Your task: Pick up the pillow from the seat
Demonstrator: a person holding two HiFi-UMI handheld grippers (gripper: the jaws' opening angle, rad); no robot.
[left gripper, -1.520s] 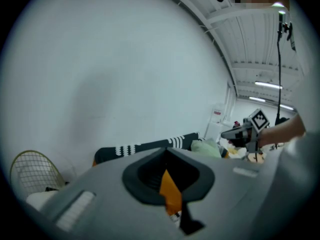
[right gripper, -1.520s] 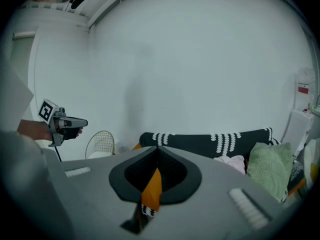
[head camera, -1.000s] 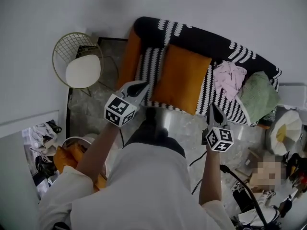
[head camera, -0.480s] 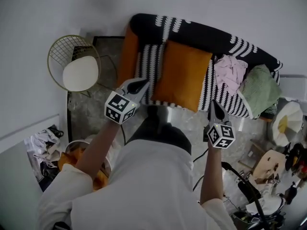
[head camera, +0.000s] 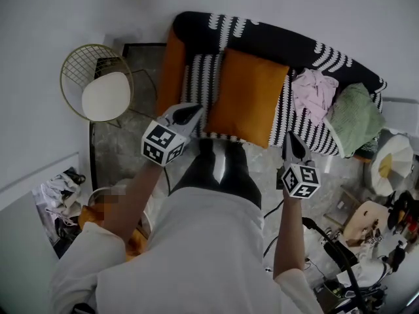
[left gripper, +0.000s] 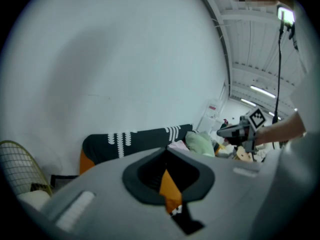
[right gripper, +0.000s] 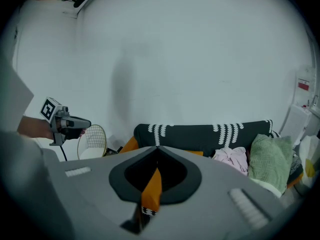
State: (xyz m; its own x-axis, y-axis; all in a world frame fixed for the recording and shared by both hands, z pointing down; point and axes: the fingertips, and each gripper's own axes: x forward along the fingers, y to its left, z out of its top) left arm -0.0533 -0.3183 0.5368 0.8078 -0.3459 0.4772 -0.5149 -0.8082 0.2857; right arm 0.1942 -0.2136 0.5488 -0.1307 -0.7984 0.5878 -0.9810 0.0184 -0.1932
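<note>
Head view looks steeply down on a person standing in front of a black sofa [head camera: 275,41] with white stripes, holding 1 gripper in each hand. The orange pillow [head camera: 247,97] lies on the seat, left of the sofa's middle, reaching from the backrest to the front edge of the seat. Nothing touches it.

The left gripper [head camera: 194,110] is held out in front of the sofa, its tips pointing toward the pillow's near left corner and close beside it, but apart from it. The right gripper [head camera: 292,140] is held at the seat's front edge, just to the right of the pillow's near right corner, also clear of it.

In the left gripper view the 2 jaws are pressed together at their tips with nothing between them; the orange of the pillow shows only through the opening behind the tips (it lies beyond the jaws, not in them). The right gripper view shows the same: jaws fully closed, empty, with orange showing through the slit and the sofa's backrest straight ahead.

To the right of the pillow on the seat lies a crumpled pink cloth [head camera: 314,93], and beyond it, at the sofa's right end, a green cushion [head camera: 353,120]. A second orange cushion [head camera: 171,70] stands along the sofa's left end. Left of the sofa, against the wall, is a gold wire chair [head camera: 82,67] with a white round seat pad [head camera: 105,97].
</note>
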